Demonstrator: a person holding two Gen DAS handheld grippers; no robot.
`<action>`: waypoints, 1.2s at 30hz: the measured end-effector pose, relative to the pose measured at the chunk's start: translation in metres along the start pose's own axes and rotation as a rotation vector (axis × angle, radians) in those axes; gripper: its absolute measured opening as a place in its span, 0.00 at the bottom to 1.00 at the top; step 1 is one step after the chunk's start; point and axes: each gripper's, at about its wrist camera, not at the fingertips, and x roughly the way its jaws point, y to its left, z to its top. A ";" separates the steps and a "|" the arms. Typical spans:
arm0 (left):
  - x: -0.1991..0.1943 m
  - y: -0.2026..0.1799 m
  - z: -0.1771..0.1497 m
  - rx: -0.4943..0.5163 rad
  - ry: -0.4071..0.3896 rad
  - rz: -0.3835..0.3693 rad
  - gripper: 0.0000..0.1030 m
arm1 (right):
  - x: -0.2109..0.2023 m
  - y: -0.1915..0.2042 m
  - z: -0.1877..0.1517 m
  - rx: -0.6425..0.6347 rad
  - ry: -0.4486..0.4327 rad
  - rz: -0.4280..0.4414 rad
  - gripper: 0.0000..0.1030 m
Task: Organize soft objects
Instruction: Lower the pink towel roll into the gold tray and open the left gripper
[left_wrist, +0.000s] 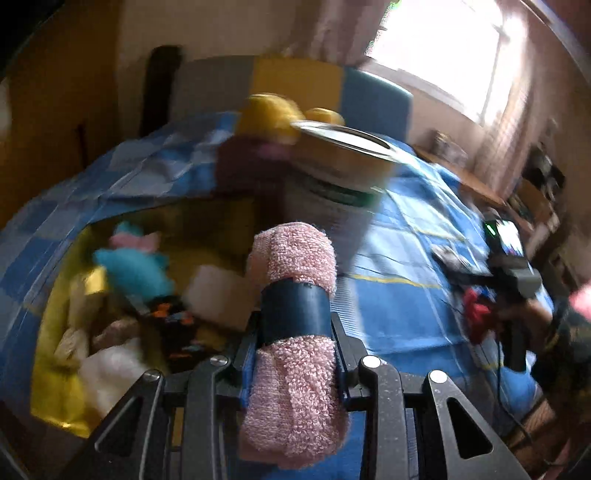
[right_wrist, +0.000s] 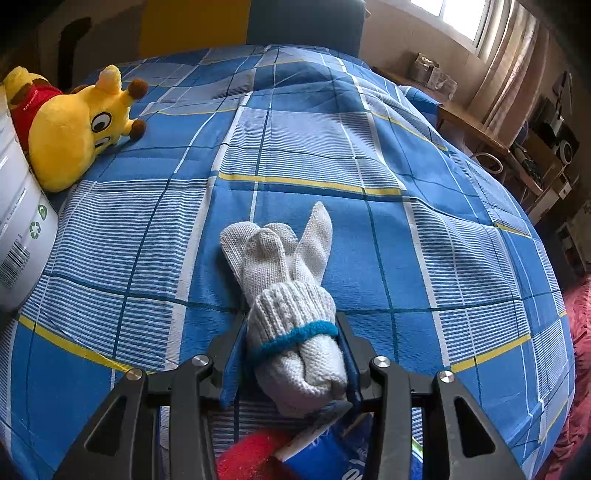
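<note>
Left hand-held gripper (left_wrist: 295, 325): your jaws are clamped on a rolled pink towel (left_wrist: 291, 332) with a dark band round its middle; the roll stands up between the pads, above the bed (left_wrist: 406, 295).
Right hand-held gripper (right_wrist: 295, 347): your jaws pinch the cuff end of a bundled white glove (right_wrist: 288, 295), just below its blue trim; the glove's fingers lie forward on the bed.
Box: a yellow box (left_wrist: 66, 387) sits low on the left of the left view, already holding soft toys and cloths, a teal plush (left_wrist: 133, 266) among them. You look to be carrying the towel toward it.
Can: a tall white can (left_wrist: 332, 184) stands on the bed just behind the towel, with a yellow plush (right_wrist: 74, 129) leaning against it.
Risk, towel: the left view is smeared, so you are swinging fast. The band is slick and the terry soft; I'd expect the roll to slide through the pads or come undone if you jerk it.
Risk, can: it stands near your path. Clip it and it could topple onto the bed or into the box.
Risk, glove: you hold only the cuff end. Lift sharply and the bundle may unfold, or the fingers drag on the cover.
Risk, hands: your right gripper shows at the right edge of the left view. If both head for the box at once, they may collide.
</note>
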 end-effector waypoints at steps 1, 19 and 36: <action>-0.002 0.010 0.002 -0.026 -0.004 0.010 0.32 | 0.000 0.000 0.000 0.000 0.000 0.000 0.43; 0.001 0.112 0.002 -0.334 0.047 -0.019 0.35 | 0.000 0.001 0.000 -0.004 0.002 -0.009 0.43; 0.009 0.097 -0.007 -0.191 0.047 0.123 0.55 | 0.001 -0.005 0.002 0.041 0.010 0.011 0.42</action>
